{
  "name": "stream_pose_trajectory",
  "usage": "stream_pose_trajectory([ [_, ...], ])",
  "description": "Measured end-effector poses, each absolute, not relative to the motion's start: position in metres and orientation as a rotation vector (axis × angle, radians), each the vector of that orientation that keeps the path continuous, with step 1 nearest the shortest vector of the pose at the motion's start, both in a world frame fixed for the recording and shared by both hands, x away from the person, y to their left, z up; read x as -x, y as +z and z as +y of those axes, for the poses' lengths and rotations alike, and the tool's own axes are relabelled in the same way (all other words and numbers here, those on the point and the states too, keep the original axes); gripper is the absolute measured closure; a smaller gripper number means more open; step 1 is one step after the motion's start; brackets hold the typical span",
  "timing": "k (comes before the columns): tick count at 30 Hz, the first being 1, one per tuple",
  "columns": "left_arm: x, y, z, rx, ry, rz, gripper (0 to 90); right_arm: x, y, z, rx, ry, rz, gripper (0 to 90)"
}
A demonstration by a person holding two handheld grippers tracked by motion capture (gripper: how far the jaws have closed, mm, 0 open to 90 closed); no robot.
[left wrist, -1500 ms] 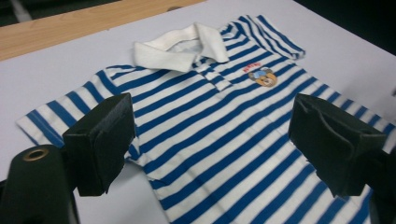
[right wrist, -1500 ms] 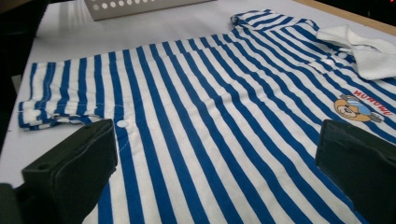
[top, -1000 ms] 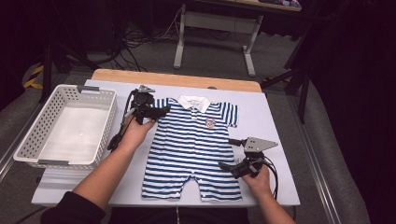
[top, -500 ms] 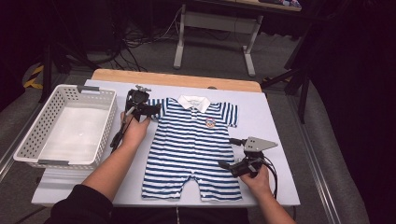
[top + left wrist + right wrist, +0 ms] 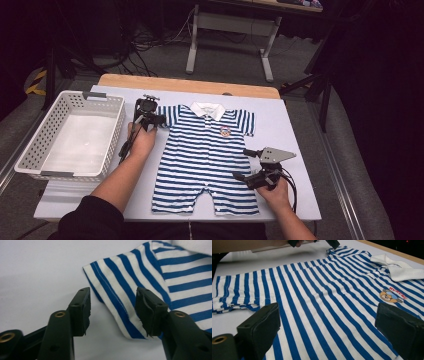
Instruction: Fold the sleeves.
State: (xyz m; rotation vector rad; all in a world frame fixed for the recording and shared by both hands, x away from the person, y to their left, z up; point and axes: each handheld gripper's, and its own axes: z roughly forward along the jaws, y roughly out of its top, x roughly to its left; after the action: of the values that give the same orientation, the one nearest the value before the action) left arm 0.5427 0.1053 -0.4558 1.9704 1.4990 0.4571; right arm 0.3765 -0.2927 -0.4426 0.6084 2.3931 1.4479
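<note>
Two grippers work on one blue-and-white striped romper [image 5: 205, 160], which lies flat, front up, on the white table [image 5: 295, 130], white collar [image 5: 208, 110] toward the far edge and leg openings toward me. Compared with a second ago, my left gripper [image 5: 150, 120] has sunk toward the table at the garment's left sleeve [image 5: 117, 290], and its jaws have just been closing; in the left gripper view they stand partly apart, straddling the sleeve's hem corner, with the cloth between them but the pads not yet pressing it. My right gripper [image 5: 242, 175] sits where it was, at the romper's right edge near the hip; its jaws are wide apart with the striped body lying below and between them, nothing gripped, though they have just narrowed slightly. The white basket [image 5: 35, 150] stands to the left of the romper, unmoved.
</note>
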Motion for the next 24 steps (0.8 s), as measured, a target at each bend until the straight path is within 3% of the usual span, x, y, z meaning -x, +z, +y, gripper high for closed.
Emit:
stream_pose_trajectory([
  [12,-0.543,-0.458,0.097,-2.020,0.393,1.469,85.0,-0.377,-0.443,-0.292,-0.603,1.441,2.408,8.6],
  [24,-0.544,-0.446,0.097,-2.058,0.462,1.488,87.8,-0.377,-0.443,-0.291,-0.597,1.443,2.415,9.3],
])
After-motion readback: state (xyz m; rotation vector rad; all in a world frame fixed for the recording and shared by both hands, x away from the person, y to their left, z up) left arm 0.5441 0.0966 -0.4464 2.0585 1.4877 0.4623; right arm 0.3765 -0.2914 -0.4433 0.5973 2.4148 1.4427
